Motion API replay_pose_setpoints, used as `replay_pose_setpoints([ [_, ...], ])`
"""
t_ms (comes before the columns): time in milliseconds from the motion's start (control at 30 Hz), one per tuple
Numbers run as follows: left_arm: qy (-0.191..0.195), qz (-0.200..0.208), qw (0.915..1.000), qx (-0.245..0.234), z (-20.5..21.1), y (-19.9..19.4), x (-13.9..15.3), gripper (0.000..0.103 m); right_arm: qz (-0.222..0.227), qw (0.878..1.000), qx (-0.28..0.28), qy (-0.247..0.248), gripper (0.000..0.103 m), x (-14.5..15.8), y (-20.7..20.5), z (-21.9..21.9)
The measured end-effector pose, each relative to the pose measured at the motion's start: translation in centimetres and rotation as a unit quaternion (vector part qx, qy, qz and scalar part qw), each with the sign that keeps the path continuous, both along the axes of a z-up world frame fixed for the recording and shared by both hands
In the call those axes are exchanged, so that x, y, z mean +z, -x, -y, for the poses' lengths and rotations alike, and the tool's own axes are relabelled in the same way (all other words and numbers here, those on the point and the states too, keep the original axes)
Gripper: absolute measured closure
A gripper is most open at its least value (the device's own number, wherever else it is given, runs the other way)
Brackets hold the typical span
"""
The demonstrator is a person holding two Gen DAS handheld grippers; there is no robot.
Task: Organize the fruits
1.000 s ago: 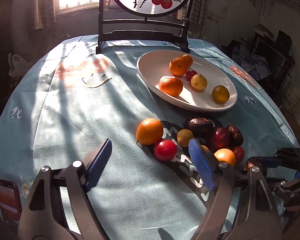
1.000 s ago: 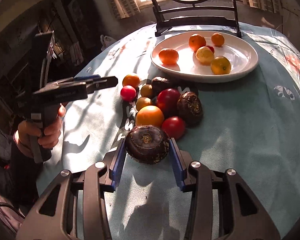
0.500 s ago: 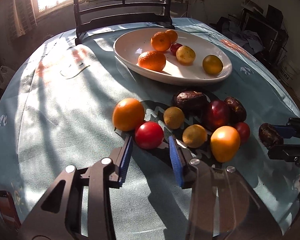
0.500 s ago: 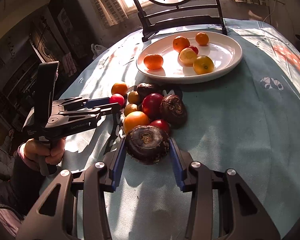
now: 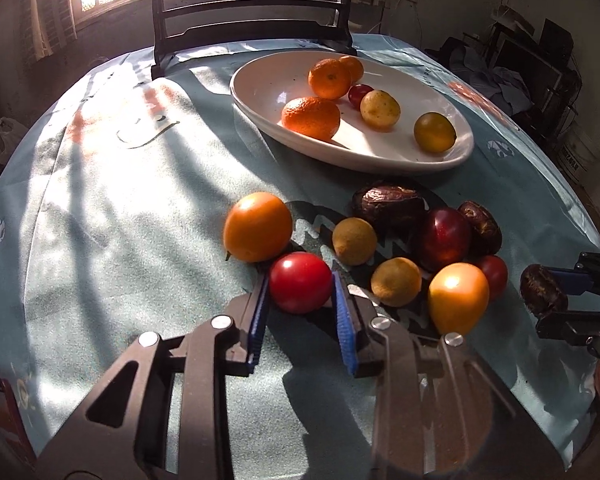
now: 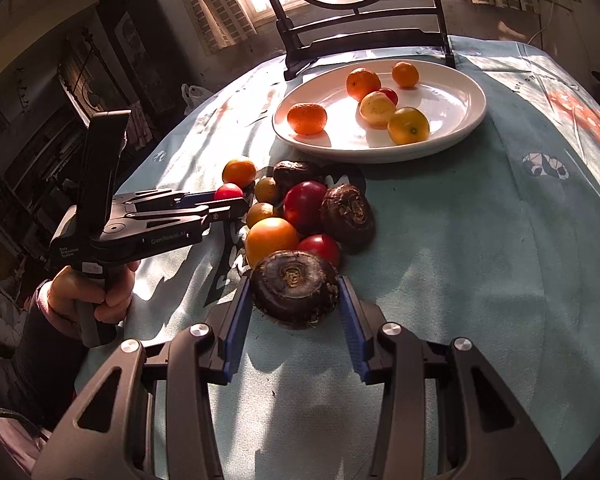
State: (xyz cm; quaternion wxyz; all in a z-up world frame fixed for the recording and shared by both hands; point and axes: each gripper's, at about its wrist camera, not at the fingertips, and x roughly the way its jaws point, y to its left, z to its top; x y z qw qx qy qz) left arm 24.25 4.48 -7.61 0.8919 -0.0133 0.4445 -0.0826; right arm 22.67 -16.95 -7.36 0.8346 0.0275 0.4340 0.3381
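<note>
My left gripper (image 5: 300,300) is shut on a red tomato (image 5: 300,287) resting on the blue tablecloth, beside an orange fruit (image 5: 257,226). My right gripper (image 6: 294,312) is shut on a dark brown water chestnut (image 6: 294,289), also seen in the left wrist view (image 5: 543,290). A pile of loose fruits lies between them: a dark red plum (image 5: 443,238), yellow fruits (image 5: 354,241), an orange tomato (image 5: 458,297) and brown chestnuts (image 5: 388,205). A white oval plate (image 5: 268,80) behind holds several fruits, among them tangerines (image 5: 311,117).
A dark wooden stand with a round painted screen (image 5: 252,12) stands at the table's far edge behind the plate. A phone (image 5: 2,412) lies at the near left table edge. Cluttered furniture (image 5: 540,64) stands to the right of the round table.
My left gripper moved forward onto the red tomato and closed on it. My right gripper keeps holding the water chestnut, raised slightly near the pile.
</note>
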Motion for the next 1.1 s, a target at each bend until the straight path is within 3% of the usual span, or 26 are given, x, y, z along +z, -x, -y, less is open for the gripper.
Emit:
replay_pose_setpoints([
  [233,0.044,0.053,0.9976,0.004,-0.2,1.1,3.1,0.072,0.047,0.998,-0.020,-0.040,0.060,1.7,-0.3,0.6],
  [400,0.063,0.070,0.9955,0.000,1.1,-1.0,4.9,0.072,0.072,0.991,-0.080,-0.077,0.060,3.1,-3.0,0.9],
  [633,0.059,0.094,0.9937,0.007,2.3,-5.1,6.9,0.072,0.103,0.984,-0.132,-0.064,0.060,3.9,-7.1,0.1],
  [733,0.073,0.088,0.9933,0.020,1.9,-7.3,6.9,0.072,0.099,0.984,-0.137,-0.060,0.060,3.7,-8.8,-0.8],
  [1100,0.064,0.060,0.9949,0.049,0.9,-12.8,5.1,0.072,0.071,0.990,-0.123,-0.022,0.060,1.6,-12.8,-3.5],
])
